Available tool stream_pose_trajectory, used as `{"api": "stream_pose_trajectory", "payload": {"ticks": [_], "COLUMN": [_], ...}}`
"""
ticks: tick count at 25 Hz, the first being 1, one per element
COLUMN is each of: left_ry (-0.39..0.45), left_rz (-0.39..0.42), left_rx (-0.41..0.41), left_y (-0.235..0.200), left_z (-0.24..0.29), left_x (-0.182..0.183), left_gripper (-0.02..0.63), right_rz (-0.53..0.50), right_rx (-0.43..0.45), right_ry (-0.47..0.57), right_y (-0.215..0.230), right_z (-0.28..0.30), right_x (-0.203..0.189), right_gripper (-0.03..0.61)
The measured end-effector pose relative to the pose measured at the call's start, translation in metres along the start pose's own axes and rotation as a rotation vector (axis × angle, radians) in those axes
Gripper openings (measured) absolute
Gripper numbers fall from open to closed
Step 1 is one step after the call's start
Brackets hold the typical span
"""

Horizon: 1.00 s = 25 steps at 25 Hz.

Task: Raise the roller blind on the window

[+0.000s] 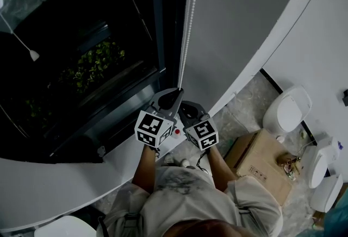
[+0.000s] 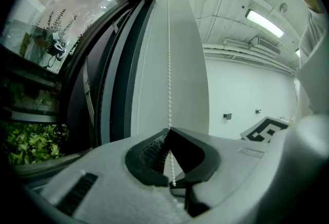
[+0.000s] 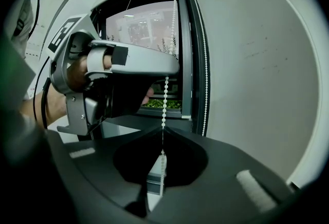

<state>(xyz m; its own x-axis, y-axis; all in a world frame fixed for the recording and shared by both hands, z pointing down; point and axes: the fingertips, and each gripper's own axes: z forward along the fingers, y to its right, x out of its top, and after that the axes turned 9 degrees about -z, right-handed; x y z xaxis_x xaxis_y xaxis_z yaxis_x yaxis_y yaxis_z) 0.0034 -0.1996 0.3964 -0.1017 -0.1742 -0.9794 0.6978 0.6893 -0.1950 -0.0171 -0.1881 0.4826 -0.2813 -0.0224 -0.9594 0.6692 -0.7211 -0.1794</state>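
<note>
While left tongs (image 2: 169, 131) and right tongs (image 3: 162, 131) clamp the bead chain (image 2: 169, 63), grey blind (image 1: 239, 13) hangs above white sill (image 1: 49, 184).

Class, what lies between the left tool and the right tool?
A bead chain runs from left tool to right tool, shown in the right gripper view.

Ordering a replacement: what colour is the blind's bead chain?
White bead chain, clearest in the left gripper view.

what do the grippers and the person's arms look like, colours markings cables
The left gripper has a light grey body with black ribbed claw pads; the right gripper is mostly dark. Each carries a white cube with black square markers. A black cable hangs by the left one. The person wears a pale short-sleeved shirt.
</note>
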Motion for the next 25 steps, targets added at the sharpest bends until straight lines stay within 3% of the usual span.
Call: {"api": "stream_pose_trajectory", "payload": {"ticks": [12,25], "left_ry": [0.029,0.029], "left_rz": [0.004,0.01], "left_rx": [0.003,0.029], "left_y": [-0.002,-0.009], "left_z": [-0.002,-0.007], "left_x": [0.005,0.0], "left_gripper": [0.016,0.049], "right_rz": [-0.067,-0.052], "right_rx": [-0.054,-0.118], "right_ry": [0.028,0.012], "right_y": [0.003,0.015], "right_z": [-0.002,-0.021], "right_x": [0.005,-0.003], "right_gripper": [0.017,0.067]}}
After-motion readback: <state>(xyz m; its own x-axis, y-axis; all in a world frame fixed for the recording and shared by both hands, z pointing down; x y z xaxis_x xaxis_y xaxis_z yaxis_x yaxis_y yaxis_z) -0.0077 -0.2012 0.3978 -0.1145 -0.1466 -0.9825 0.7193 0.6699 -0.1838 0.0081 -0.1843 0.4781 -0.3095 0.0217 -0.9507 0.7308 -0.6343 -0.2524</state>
